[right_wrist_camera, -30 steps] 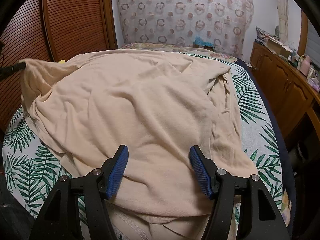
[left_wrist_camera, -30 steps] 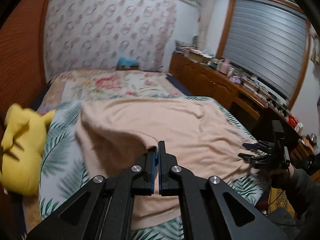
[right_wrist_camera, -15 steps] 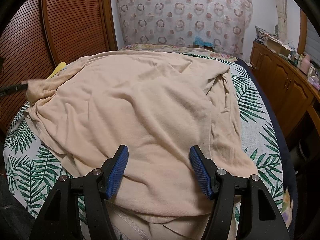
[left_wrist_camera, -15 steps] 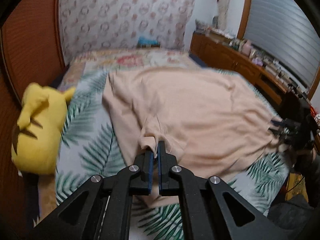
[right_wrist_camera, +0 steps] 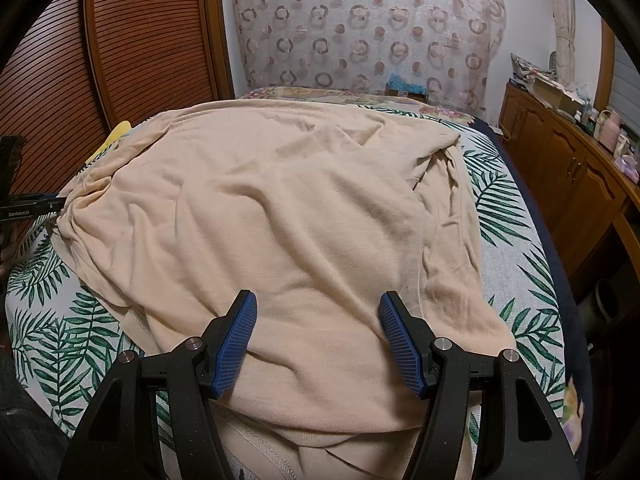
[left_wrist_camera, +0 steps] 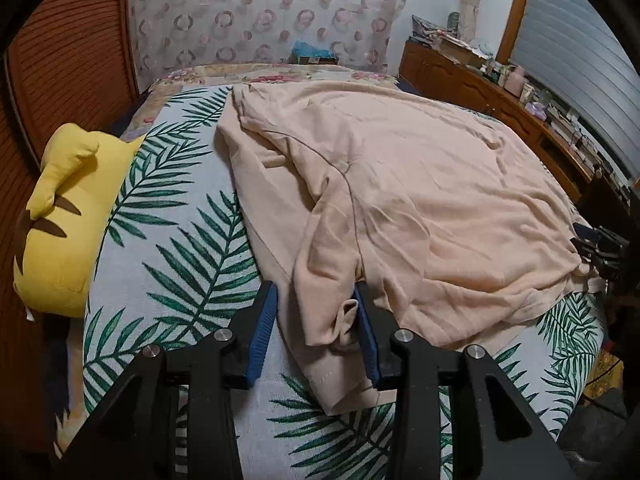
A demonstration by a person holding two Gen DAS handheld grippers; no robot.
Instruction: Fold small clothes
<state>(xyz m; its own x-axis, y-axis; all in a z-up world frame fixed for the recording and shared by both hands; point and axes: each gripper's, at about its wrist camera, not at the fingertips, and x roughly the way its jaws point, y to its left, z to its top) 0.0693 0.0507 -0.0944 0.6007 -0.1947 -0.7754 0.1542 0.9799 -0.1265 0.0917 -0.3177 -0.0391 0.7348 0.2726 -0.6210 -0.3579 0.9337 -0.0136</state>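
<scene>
A peach shirt (left_wrist_camera: 420,184) lies spread over the palm-leaf bed sheet (left_wrist_camera: 180,240). Its sleeve (left_wrist_camera: 332,272) lies crumpled on the sheet between the jaws of my left gripper (left_wrist_camera: 316,320), which are opening; the pads are apart and no longer pinch the cloth. In the right wrist view my right gripper (right_wrist_camera: 318,320) stands open low over the shirt (right_wrist_camera: 300,208) near its hem, with flat cloth under the gap. The right gripper (left_wrist_camera: 596,248) also shows at the shirt's far edge in the left wrist view.
A yellow plush toy (left_wrist_camera: 64,216) lies on the left side of the bed. A slatted wooden door (right_wrist_camera: 120,40) stands behind it. A cluttered wooden dresser (right_wrist_camera: 580,168) runs along the right, past the bed's edge.
My left gripper has come down to the bed with the sleeve and its jaws have parted, letting the cloth go. The lifted shirt corner has dropped flat. The right gripper has not moved.
</scene>
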